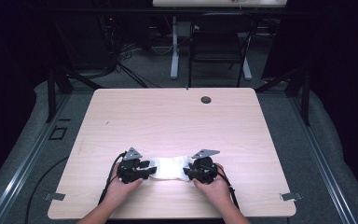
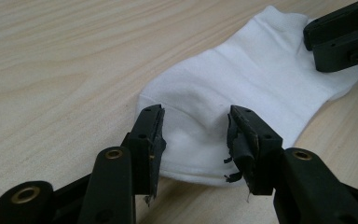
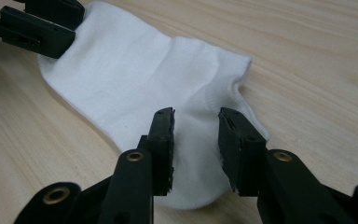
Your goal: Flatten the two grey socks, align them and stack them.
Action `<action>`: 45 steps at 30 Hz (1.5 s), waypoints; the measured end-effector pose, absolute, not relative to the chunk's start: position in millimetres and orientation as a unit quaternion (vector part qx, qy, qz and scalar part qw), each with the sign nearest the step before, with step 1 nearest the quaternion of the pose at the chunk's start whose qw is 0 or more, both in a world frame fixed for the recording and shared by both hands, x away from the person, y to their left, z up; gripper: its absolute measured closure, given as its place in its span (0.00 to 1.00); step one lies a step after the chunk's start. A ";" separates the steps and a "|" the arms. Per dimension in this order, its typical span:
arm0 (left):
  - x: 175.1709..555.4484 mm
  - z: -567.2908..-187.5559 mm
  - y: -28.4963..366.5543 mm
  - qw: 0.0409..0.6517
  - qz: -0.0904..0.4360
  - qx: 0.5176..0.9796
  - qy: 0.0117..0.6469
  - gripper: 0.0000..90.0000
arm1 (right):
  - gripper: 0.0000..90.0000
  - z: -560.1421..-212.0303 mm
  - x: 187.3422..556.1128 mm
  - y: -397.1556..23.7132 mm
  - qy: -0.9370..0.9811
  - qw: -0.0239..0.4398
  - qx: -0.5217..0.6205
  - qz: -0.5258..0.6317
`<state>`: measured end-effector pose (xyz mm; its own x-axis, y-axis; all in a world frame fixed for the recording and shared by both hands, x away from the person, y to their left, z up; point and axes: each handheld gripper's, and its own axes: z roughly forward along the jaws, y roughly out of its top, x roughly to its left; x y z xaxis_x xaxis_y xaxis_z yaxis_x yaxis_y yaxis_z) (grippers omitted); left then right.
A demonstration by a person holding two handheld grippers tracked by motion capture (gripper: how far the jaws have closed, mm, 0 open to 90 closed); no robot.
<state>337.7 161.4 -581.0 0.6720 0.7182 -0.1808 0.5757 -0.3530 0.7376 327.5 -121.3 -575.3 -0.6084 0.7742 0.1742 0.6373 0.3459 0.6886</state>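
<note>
Low in the frame, a white sock [image 1: 170, 168] lies flat on the pale wood tabletop [image 1: 177, 116]. My left gripper [image 1: 144, 170] straddles its left end and my right gripper [image 1: 190, 171] its right end, each with jaws spread apart over the fabric, not pinching it.

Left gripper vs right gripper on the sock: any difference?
Left gripper straddles the white sock at one end with frayed, peeling pads; right gripper straddles the opposite end, pads intact. The left's jaws stand wider apart. Both are open over flat fabric on the table.
</note>
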 end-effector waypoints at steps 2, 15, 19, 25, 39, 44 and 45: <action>337.7 -581.0 161.2 0.409 0.087 0.817 0.396 0.61 | 0.73 -575.3 327.5 -121.3 0.815 0.091 0.433 0.374; 334.6 -572.1 165.0 0.426 0.095 0.808 0.395 0.50 | 0.62 -570.2 322.7 -123.5 0.812 0.096 0.430 0.383; 331.8 -567.3 167.4 0.436 0.098 0.804 0.392 0.47 | 0.53 -563.7 321.0 -125.5 0.810 0.106 0.426 0.389; 328.8 -558.9 171.2 0.437 0.106 0.804 0.388 0.44 | 0.45 -554.2 315.4 -128.2 0.804 0.120 0.418 0.406; 313.5 -544.7 184.8 0.442 0.114 0.803 0.383 0.42 | 0.45 -537.8 290.1 -143.9 0.791 0.156 0.410 0.427; 304.7 -543.3 191.2 0.441 0.114 0.803 0.384 0.42 | 0.45 -534.9 278.4 -148.8 0.787 0.158 0.411 0.432; 303.2 -542.9 192.7 0.442 0.113 0.802 0.386 0.42 | 0.45 -534.6 275.8 -149.7 0.784 0.161 0.411 0.437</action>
